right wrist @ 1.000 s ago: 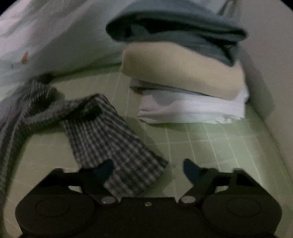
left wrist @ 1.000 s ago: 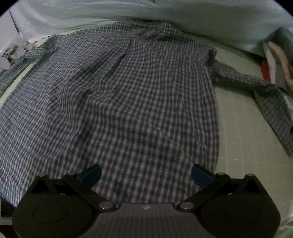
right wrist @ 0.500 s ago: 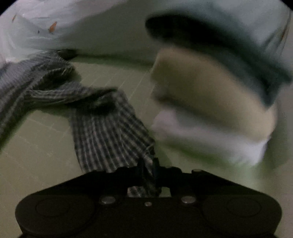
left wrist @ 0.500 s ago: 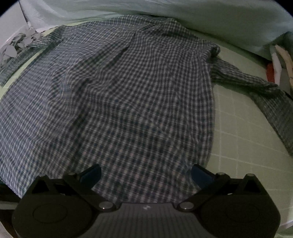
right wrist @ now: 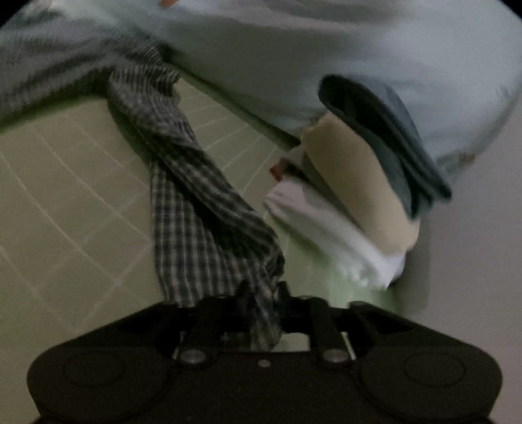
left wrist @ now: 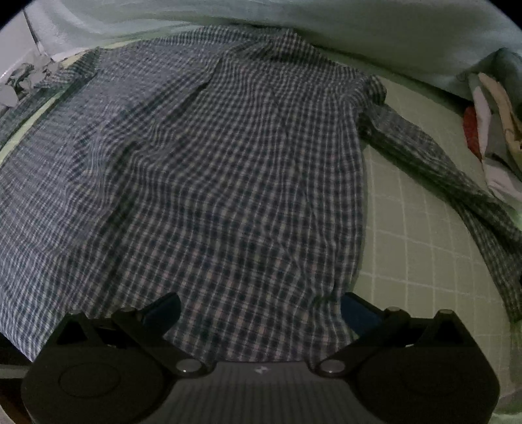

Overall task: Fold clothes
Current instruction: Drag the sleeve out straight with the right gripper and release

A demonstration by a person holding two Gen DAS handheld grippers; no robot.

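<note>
Seeing the blue-and-white checked cotton shirt (left wrist: 228, 169) spread flat on the pale green grid-lined cutting mat (left wrist: 417, 261) that covers the worktop, hem end nearest my left camera, collar end far. Left gripper (left wrist: 261, 308) hovers over the hem, jaws wide, blue pads either side of the cloth, nothing between them that I'd call a grasp.

Shirt's long sleeve (right wrist: 202, 208) runs out to the right across the mat. Right gripper (right wrist: 261, 300) has its jaws pinched tight on the cuff end of that sleeve; fabric bunches between the fingers and the sleeve rises off the mat toward them.

Just beside the sleeve, right side: stack of folded clothes (right wrist: 359, 195), white at the bottom, beige in the middle, grey-blue on top, with a small red bit showing at its edge. Pale light-blue sheet (left wrist: 326, 29) bunched along the far edge of the mat. Right view is motion-blurred.
</note>
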